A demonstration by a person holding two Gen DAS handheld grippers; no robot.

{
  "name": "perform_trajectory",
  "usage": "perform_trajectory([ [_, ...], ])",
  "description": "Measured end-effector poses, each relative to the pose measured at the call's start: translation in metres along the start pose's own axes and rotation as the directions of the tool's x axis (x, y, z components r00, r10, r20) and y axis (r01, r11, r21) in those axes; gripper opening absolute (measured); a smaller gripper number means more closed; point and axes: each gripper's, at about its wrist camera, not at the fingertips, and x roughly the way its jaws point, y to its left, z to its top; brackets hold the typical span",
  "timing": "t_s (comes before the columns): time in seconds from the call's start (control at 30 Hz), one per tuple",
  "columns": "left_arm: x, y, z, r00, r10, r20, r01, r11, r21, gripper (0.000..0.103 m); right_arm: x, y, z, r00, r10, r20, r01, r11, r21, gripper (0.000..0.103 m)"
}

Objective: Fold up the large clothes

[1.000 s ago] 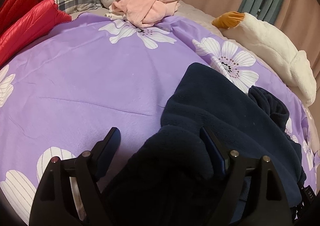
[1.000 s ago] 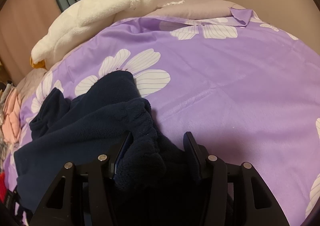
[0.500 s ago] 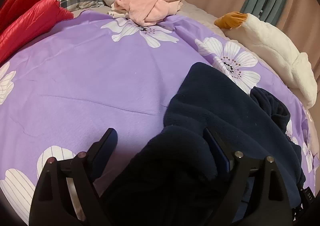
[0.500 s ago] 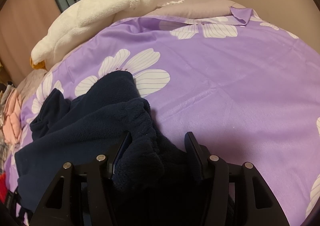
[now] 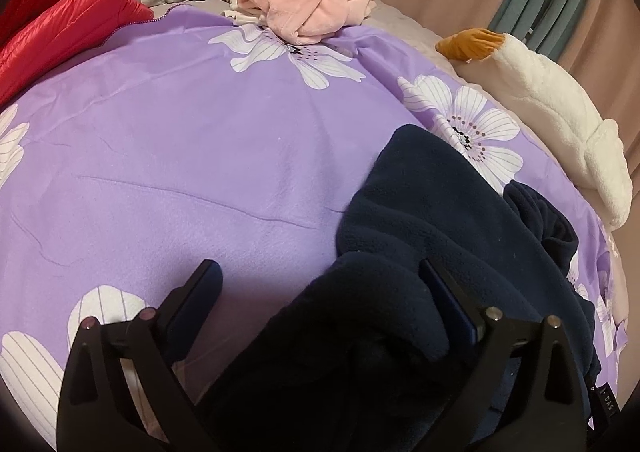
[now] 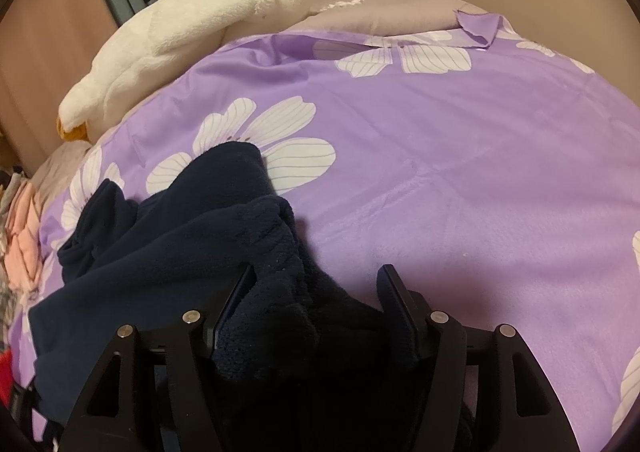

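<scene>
Navy garment (image 5: 440,220): matt, napped fleece cloth. Purple floral bedcover (image 5: 180,156): smooth, soft-sheened fabric. Red jacket (image 5: 60,32): glossy quilted cloth. White plush toy (image 5: 560,120): fluffy pile. Claws: matt black plastic is noted, with bright metal pins.

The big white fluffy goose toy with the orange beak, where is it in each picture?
Left wrist view: white plush goose lies at the right edge, beak pointing left.
Right wrist view: it lies upper left, beak lower left.
Shared landmark: the crumpled navy fleece garment.

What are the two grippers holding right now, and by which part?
Neither grips: both the left gripper and right gripper stand open around bunched folds of the dark navy fleece garment.
</scene>
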Motion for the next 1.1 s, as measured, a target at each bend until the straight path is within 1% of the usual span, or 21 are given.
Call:
perform_trajectory([
  [0.1, 0.000, 0.001, 0.000, 1.000, -0.006, -0.001, 0.006, 1.000, -0.008, 0.101, 0.000, -0.001, 0.000, 1.000, 0.009, 0.000, -0.009, 1.000, 0.007, 0.063],
  [0.27, -0.005, 0.007, -0.001, 0.999, -0.042, -0.002, 0.042, 0.999, -0.034, 0.101, -0.001, -0.006, 0.000, 0.999, 0.048, 0.001, -0.048, 0.998, 0.032, 0.064],
  [0.33, -0.013, 0.014, 0.000, 0.997, -0.072, -0.028, 0.070, 0.996, -0.048, 0.101, -0.005, -0.014, -0.001, 0.994, 0.105, -0.013, -0.104, 0.993, 0.054, 0.065],
  [0.37, -0.019, 0.018, 0.000, 0.994, -0.102, -0.048, 0.099, 0.993, -0.058, 0.100, -0.009, -0.020, -0.001, 0.989, 0.141, -0.035, -0.139, 0.988, 0.061, 0.065],
  [0.43, -0.037, 0.028, 0.001, 0.979, -0.183, -0.084, 0.176, 0.980, -0.090, 0.098, -0.023, -0.031, -0.004, 0.976, 0.204, -0.081, -0.201, 0.979, 0.044, 0.070],
  [0.47, -0.046, 0.032, -0.001, 0.975, -0.204, -0.089, 0.196, 0.976, -0.093, 0.098, -0.033, -0.039, -0.006, 0.969, 0.225, -0.100, -0.224, 0.974, 0.025, 0.071],
  [0.5, -0.056, 0.035, -0.003, 0.976, -0.199, -0.092, 0.193, 0.979, -0.072, 0.097, -0.042, -0.046, -0.009, 0.965, 0.240, -0.107, -0.240, 0.971, 0.016, 0.072],
  [0.53, -0.067, 0.036, -0.006, 0.982, -0.166, -0.088, 0.164, 0.986, -0.030, 0.097, -0.052, -0.054, -0.012, 0.963, 0.242, -0.118, -0.242, 0.970, 0.013, 0.075],
  [0.57, -0.077, 0.036, -0.010, 0.989, -0.128, -0.075, 0.130, 0.991, 0.020, 0.097, -0.060, -0.062, -0.011, 0.969, 0.219, -0.115, -0.216, 0.976, 0.033, 0.078],
  [0.6, -0.092, 0.038, -0.016, 0.995, -0.090, -0.049, 0.094, 0.992, 0.086, 0.096, -0.069, -0.072, -0.011, 0.978, 0.184, -0.099, -0.176, 0.981, 0.079, 0.078],
  [0.63, -0.101, 0.040, -0.020, 0.996, -0.084, -0.036, 0.088, 0.990, 0.112, 0.096, -0.081, -0.084, -0.012, 0.982, 0.173, -0.081, -0.162, 0.978, 0.131, 0.078],
  [0.67, -0.111, 0.045, -0.024, 0.996, -0.089, -0.024, 0.092, 0.988, 0.126, 0.097, -0.088, -0.089, -0.013, 0.979, 0.190, -0.078, -0.177, 0.974, 0.142, 0.078],
  [0.7, -0.123, 0.055, -0.029, 0.994, -0.107, -0.019, 0.108, 0.988, 0.110, 0.097, -0.096, -0.097, -0.015, 0.973, 0.217, -0.080, -0.204, 0.968, 0.146, 0.078],
  [0.73, -0.131, 0.067, -0.034, 0.992, -0.125, -0.026, 0.127, 0.990, 0.067, 0.097, -0.104, -0.105, -0.020, 0.969, 0.230, -0.085, -0.216, 0.965, 0.152, 0.078],
  [0.77, -0.135, 0.081, -0.040, 0.989, -0.143, -0.046, 0.143, 0.990, 0.013, 0.097, -0.109, -0.112, -0.025, 0.971, 0.219, -0.096, -0.202, 0.967, 0.157, 0.078],
  [0.8, -0.136, 0.091, -0.045, 0.985, -0.157, -0.073, 0.156, 0.988, -0.020, 0.097, -0.112, -0.118, -0.031, 0.974, 0.197, -0.112, -0.178, 0.971, 0.159, 0.078],
  [0.83, -0.136, 0.099, -0.051, 0.978, -0.171, -0.117, 0.167, 0.985, -0.039, 0.097, -0.115, -0.125, -0.040, 0.976, 0.174, -0.133, -0.152, 0.976, 0.158, 0.078],
  [0.9, -0.135, 0.112, -0.066, 0.964, -0.177, -0.197, 0.173, 0.984, -0.037, 0.096, -0.120, -0.140, -0.056, 0.974, 0.160, -0.157, -0.134, 0.977, 0.164, 0.078],
  [0.93, -0.135, 0.117, -0.075, 0.962, -0.164, -0.221, 0.161, 0.986, -0.029, 0.096, -0.124, -0.153, -0.063, 0.974, 0.168, -0.155, -0.140, 0.975, 0.175, 0.078],
  [1.03, -0.146, 0.126, -0.089, 0.964, -0.163, -0.211, 0.158, 0.987, -0.039, 0.095, -0.138, -0.170, -0.079, 0.968, 0.217, -0.123, -0.193, 0.964, 0.184, 0.078],
  [1.1, -0.154, 0.123, -0.100, 0.959, -0.183, -0.218, 0.183, 0.983, -0.022, 0.095, -0.146, -0.172, -0.086, 0.968, 0.219, -0.119, -0.198, 0.966, 0.168, 0.078],
])
